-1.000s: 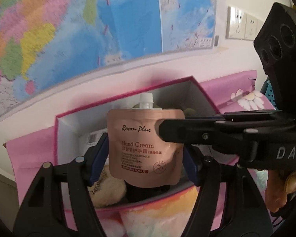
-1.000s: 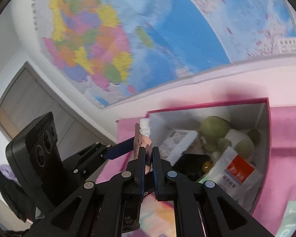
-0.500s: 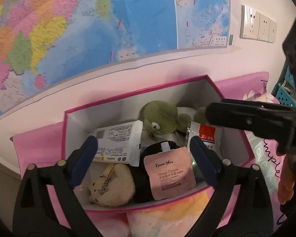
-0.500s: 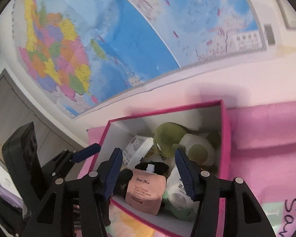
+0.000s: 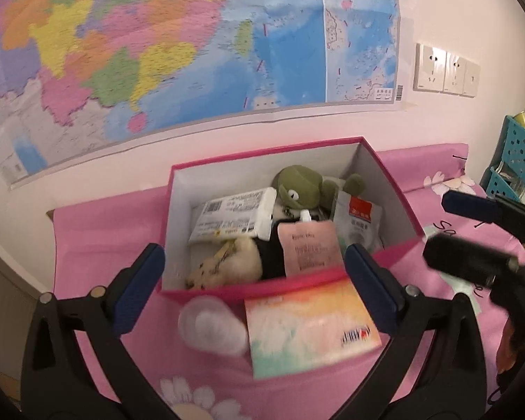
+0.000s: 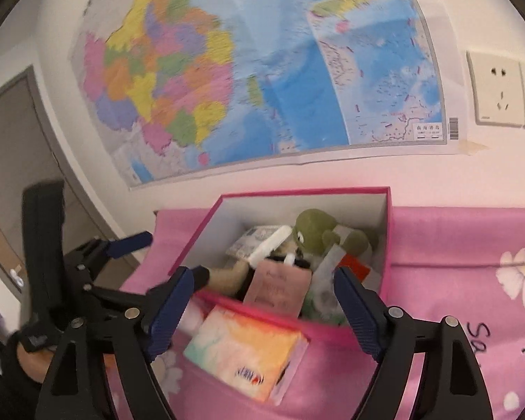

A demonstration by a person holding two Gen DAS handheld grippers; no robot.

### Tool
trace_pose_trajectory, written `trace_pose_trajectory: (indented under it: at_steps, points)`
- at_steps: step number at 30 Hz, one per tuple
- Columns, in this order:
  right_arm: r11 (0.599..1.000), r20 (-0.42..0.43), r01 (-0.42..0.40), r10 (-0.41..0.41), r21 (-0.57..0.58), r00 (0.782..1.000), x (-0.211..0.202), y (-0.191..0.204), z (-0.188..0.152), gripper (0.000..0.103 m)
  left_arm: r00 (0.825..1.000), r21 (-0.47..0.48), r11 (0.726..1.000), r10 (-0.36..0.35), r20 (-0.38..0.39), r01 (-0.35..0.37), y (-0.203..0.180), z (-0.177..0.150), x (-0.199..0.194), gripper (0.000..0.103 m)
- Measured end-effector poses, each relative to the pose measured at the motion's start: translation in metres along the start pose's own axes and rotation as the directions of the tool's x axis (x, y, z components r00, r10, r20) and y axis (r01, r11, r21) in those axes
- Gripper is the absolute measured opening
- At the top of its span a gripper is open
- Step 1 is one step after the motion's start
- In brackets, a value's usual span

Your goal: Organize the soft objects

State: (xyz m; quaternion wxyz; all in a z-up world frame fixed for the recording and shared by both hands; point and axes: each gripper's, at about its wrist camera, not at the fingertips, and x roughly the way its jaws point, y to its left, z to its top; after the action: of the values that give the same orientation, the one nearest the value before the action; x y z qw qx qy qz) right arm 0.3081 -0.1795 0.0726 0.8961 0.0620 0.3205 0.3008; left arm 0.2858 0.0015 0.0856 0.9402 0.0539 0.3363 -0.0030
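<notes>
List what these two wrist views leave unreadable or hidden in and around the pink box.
- Pink pouch: label blurred in both views.
- Black item, left wrist view: mostly hidden behind the pouch and cream plush.
- Round clear object outside the pink box: smeared by motion blur, identity unclear.

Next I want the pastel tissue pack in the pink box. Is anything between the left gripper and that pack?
Nothing visible. The tissue pack lies on the pink cloth right between the fingers of the left gripper, which is empty, its jaws opening. A white round thing sits just beside it.
</notes>
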Motion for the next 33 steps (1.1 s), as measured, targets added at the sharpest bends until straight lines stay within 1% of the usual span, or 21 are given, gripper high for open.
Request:
trace_pose_trajectory:
  at_steps: [4,8,12,14,16,20,23,26,30,33]
  points:
    - [0.999,0.006,0.034,-0.034,-0.042,0.999,-0.012,0.019,-0.019,0.087,1.000,-0.007,1.000,0.006,0.020,-0.006,0.000,-0.017,-0.017,0.103]
    - [0.997,0.024,0.052,-0.051,-0.056,0.998,-0.026,0.033,-0.034,0.087,0.999,-0.026,1.000,0.015,0.035,-0.014,0.005,-0.037,-0.036,0.103]
    - [0.997,0.049,0.057,-0.054,-0.043,0.997,-0.048,0.042,-0.047,0.088,0.999,-0.055,0.998,0.024,0.045,-0.021,0.014,-0.060,-0.052,0.103]
    - [0.997,0.053,0.059,-0.056,-0.043,0.997,-0.055,0.046,-0.054,0.091,0.999,-0.084,0.996,0.026,0.031,-0.023,0.018,-0.076,-0.059,0.103]
    - [0.997,0.055,0.070,-0.068,-0.041,0.996,-0.062,0.051,-0.066,0.093,0.999,-0.091,0.995,0.027,0.019,-0.025,0.019,-0.090,-0.063,0.103]
    - [0.997,0.026,0.072,-0.071,-0.041,0.997,-0.066,0.063,-0.091,0.093,1.000,-0.119,0.993,0.016,-0.013,-0.018,0.020,-0.122,-0.069,0.103]
    - [0.997,-0.006,0.069,-0.069,-0.035,0.998,-0.065,0.071,-0.116,0.093,0.999,-0.132,0.991,0.027,-0.029,-0.031,0.022,-0.142,-0.071,0.103]
    - [0.998,-0.023,0.062,-0.062,-0.025,0.998,-0.065,0.075,-0.132,0.093,0.998,-0.161,0.987,0.006,-0.056,-0.015,0.025,-0.163,-0.070,0.103]
    - [0.998,-0.038,0.056,-0.056,0.000,0.998,-0.067,0.078,-0.152,0.093,0.997,-0.179,0.984,-0.002,-0.081,-0.013,0.027,-0.184,-0.073,0.103]
    - [0.998,-0.043,0.056,-0.056,0.009,0.998,-0.070,0.081,-0.162,0.093,0.996,-0.187,0.982,0.003,-0.090,-0.019,0.027,-0.194,-0.076,0.103]
